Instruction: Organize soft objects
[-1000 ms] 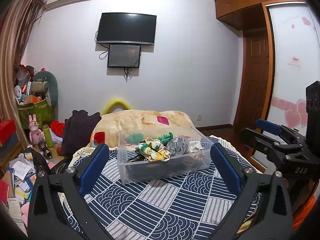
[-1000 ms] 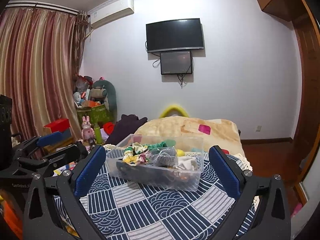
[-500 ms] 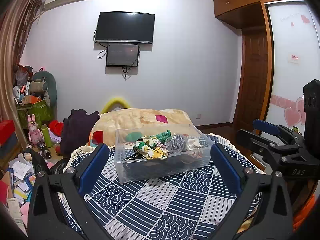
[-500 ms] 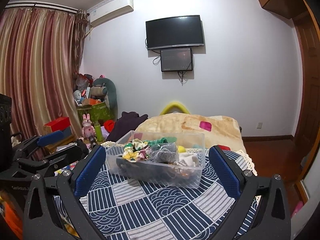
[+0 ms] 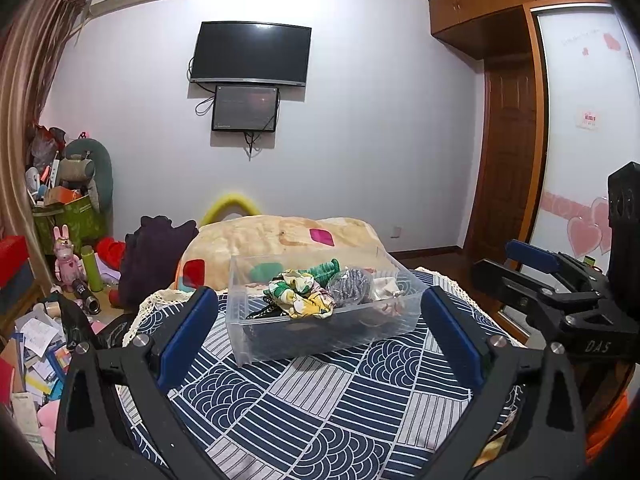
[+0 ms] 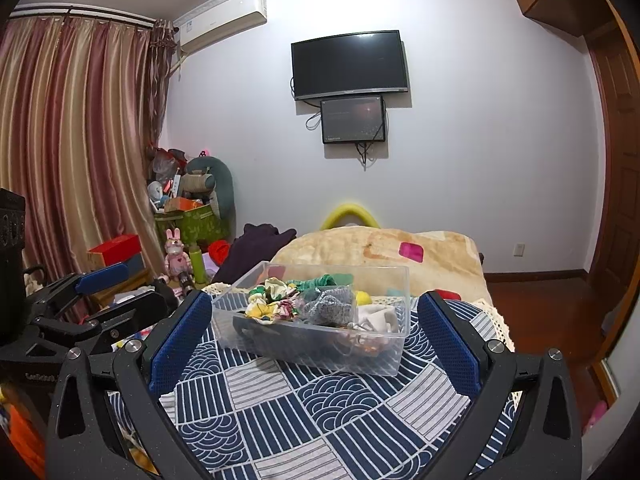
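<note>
A clear rectangular plastic bin (image 5: pixel 320 320) of crumpled fabric scrunchies (image 5: pixel 300 298) is set crosswise on the wave-patterned bench (image 5: pixel 320 400) — both tools, left (image 5: pixel 320 336) and right (image 6: pixel 314 338), are held wide, empty.

- The left gripper (image 5: pixel 320 336) hangs over the bench (image 5: pixel 320 408), its blue-padded fingers (image 5: pixel 188 336) spread wide with nothing between them.
- A navy and white patterned cloth (image 5: pixel 280 400) covers the bench.
- A clear plastic bin (image 5: pixel 320 336) stands on the cloth ahead of the fingers, apart from both.
- Inside the bin lie a yellow floral scrunchie (image 5: pixel 300 298), a green knitted piece (image 5: pixel 326 269) and a grey knitted piece (image 5: pixel 352 286), heaped together.
- The right gripper (image 5: pixel 532 276) shows at the right edge, beside the bench; its jaws are seen side-on and their gap is unclear.
- Beyond the bin is a beige blanket (image 5: pixel 280 240); a dark television (image 5: pixel 250 54) hangs on the wall.
</note>
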`<state>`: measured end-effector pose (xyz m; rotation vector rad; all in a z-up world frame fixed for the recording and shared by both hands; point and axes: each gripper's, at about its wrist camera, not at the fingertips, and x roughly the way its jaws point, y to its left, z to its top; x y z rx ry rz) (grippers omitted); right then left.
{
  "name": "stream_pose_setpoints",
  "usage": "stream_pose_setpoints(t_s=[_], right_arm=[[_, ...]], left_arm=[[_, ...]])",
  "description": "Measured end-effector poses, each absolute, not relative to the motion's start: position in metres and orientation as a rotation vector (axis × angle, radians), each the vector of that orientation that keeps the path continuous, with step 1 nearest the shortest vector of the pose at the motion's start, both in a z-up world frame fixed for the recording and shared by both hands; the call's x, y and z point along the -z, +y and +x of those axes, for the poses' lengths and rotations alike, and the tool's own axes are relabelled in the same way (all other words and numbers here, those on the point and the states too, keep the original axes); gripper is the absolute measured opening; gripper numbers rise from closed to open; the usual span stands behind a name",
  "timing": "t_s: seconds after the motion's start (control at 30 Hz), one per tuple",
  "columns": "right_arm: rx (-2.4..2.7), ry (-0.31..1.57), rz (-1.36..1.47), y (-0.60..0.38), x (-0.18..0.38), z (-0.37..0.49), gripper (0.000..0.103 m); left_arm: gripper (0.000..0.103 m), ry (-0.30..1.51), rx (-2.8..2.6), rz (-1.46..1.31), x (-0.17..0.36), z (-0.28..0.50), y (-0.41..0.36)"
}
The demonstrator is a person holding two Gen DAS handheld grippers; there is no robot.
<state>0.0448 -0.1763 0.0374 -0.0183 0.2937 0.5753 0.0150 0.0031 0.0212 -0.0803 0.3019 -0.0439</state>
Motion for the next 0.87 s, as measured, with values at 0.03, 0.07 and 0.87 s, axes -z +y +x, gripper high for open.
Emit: stream_pose_setpoints(t_s=[0.03, 0.07, 0.87], right_arm=[[-0.575, 0.293, -0.018, -0.1766, -0.0373, 0.0444, 0.103], [-0.576, 0.293, -0.019, -0.1764, -0.0377, 0.0441, 0.103], [-0.577, 0.295, -0.017, -0.1757, -0.0378, 0.0417, 0.103]], left_arm=[[0.103, 0.302, 0.044, -0.082, -0.0210, 0.0146, 0.0035], [0.103, 0.301, 0.044, -0.084, -0.0210, 0.0146, 0.0040], [0.103, 0.298, 0.064, -0.124, -0.0210, 0.0138, 0.0085]])
